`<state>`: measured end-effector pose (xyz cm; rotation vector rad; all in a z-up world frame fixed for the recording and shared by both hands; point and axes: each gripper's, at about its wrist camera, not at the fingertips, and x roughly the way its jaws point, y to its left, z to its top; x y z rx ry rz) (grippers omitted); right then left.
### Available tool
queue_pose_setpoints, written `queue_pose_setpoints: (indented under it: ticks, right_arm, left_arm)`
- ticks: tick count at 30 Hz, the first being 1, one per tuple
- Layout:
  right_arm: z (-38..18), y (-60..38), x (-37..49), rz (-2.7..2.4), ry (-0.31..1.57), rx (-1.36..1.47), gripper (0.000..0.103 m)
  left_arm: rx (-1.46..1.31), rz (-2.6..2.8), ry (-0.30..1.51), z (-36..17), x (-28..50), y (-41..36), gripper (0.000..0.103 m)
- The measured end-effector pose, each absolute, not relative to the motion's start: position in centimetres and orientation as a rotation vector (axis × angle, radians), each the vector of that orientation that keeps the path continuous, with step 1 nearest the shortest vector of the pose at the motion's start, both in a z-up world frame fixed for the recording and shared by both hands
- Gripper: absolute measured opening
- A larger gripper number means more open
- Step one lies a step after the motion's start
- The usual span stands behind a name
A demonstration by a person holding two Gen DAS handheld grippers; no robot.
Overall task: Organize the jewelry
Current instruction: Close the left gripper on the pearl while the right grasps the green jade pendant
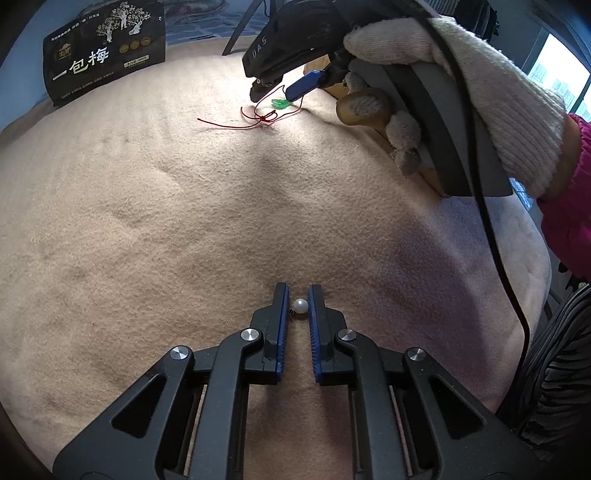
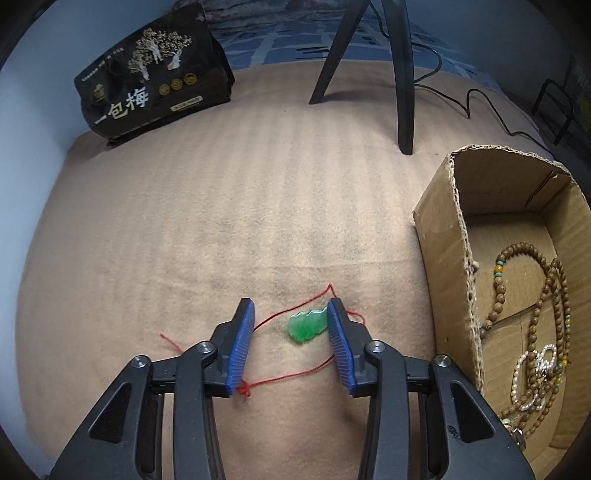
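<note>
A tan fleece blanket (image 2: 221,206), faintly ribbed and rumpled into low folds, covers the whole work surface, with a pale wall along its left edge and blue patterned fabric (image 2: 295,33) beyond its far edge. Taking the cardboard box (image 2: 443,236) as the marker, the box stands open-topped at the blanket's right side, holding strings of brown wooden beads (image 2: 532,295) and a strand of small pearls (image 2: 524,384). Just left of the box, a green pendant (image 2: 306,325) on a thin red cord (image 2: 288,378) lies flat on the blanket; the right gripper (image 2: 291,317) hangs over it with its blue-padded jaws spread wide to either side, the pendant lying closer to the right pad, gripping nothing, and the cord's knot lies by the left pad. Far from the box toward the near side of the blanket, the left gripper (image 1: 298,299) has its jaws drawn narrow around a single white pearl (image 1: 300,306) with a tiny dark fitting on its left; slivers of blanket show on both sides of the pearl, so whether the pads press it cannot be told. Across the blanket from the box, at the far left corner, a black snack bag (image 2: 155,77) with gold trees and white Chinese lettering leans upright. Behind the box, two dark tripod legs (image 2: 402,74) stand on the blanket and a black cable (image 2: 465,99) trails off past them. In the left wrist view a white knitted glove (image 1: 461,74) and a pink sleeve (image 1: 569,206) grip the right tool, and a bright window (image 1: 557,77) shows at the far right.
</note>
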<state>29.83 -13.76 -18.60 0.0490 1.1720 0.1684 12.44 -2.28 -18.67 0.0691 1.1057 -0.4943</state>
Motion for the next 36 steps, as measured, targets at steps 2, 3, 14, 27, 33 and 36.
queue_pose_setpoints:
  ticks: [2,3,14,27,33,36]
  right_arm:
    - [-18.8,-13.7,30.0,0.152,1.172,0.029,0.027]
    - [-18.8,-13.7,30.1,0.146,1.172,0.019,0.026]
    - [-18.5,-13.7,29.6,0.179,1.159,0.012,0.0]
    - [-18.3,-14.2,29.0,0.154,1.195,0.082,0.013]
    - [-18.6,-14.6,29.2,0.115,1.219,0.113,0.029]
    - [-18.7,-14.4,29.5,0.104,1.214,0.095,0.029]
  left_arm:
    - [0.07,-0.494,1.106,-18.6,12.4,-2.2,0.009]
    - [0.069,-0.494,1.106,-18.6,12.4,-2.2,0.009]
    - [0.057,-0.486,1.11,-18.5,12.5,-2.4,0.009]
    - [0.053,-0.479,1.11,-18.4,12.5,-2.2,0.008]
    - [0.046,-0.478,1.111,-18.3,12.6,-2.0,0.008]
    - [0.04,-0.479,1.112,-18.3,12.7,-1.8,0.009]
